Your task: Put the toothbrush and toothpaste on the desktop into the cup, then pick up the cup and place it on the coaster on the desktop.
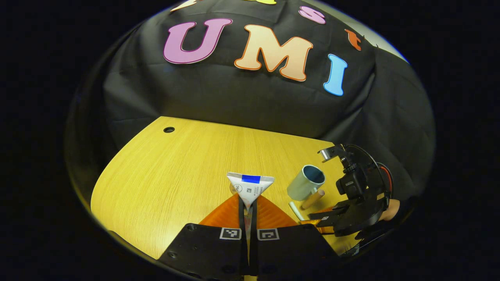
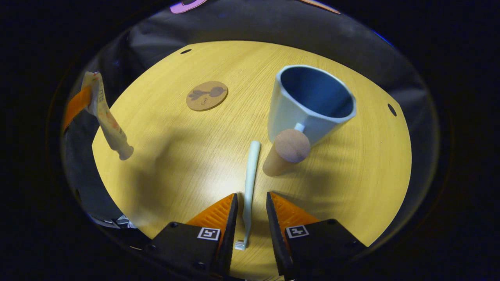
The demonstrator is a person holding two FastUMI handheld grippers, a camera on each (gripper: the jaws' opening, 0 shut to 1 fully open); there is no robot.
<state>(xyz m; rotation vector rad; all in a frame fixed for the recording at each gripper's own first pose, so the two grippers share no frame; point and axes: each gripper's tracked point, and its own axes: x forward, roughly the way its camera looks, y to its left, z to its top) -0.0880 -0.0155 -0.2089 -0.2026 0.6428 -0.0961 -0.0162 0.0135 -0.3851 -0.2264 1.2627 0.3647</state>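
My left gripper (image 1: 248,201) is shut on the flat crimped end of the white toothpaste tube (image 1: 250,186). In the right gripper view the tube (image 2: 111,125) hangs cap down above the table's left side. The pale green toothbrush (image 2: 250,171) lies flat on the wooden table, its bristle end between the spread fingers of my right gripper (image 2: 251,195), which is open. Just beyond stands the light blue cup (image 2: 312,101), mouth up, with a cork handle (image 2: 287,150) facing my right gripper. The round cork coaster (image 2: 206,95) lies bare, left of the cup.
The yellow wooden table (image 2: 175,164) ends in a curved edge, with small cable holes (image 2: 391,109) near its back. In the left gripper view, the right gripper (image 1: 351,195) and the hand holding it sit low beside the cup (image 1: 306,182).
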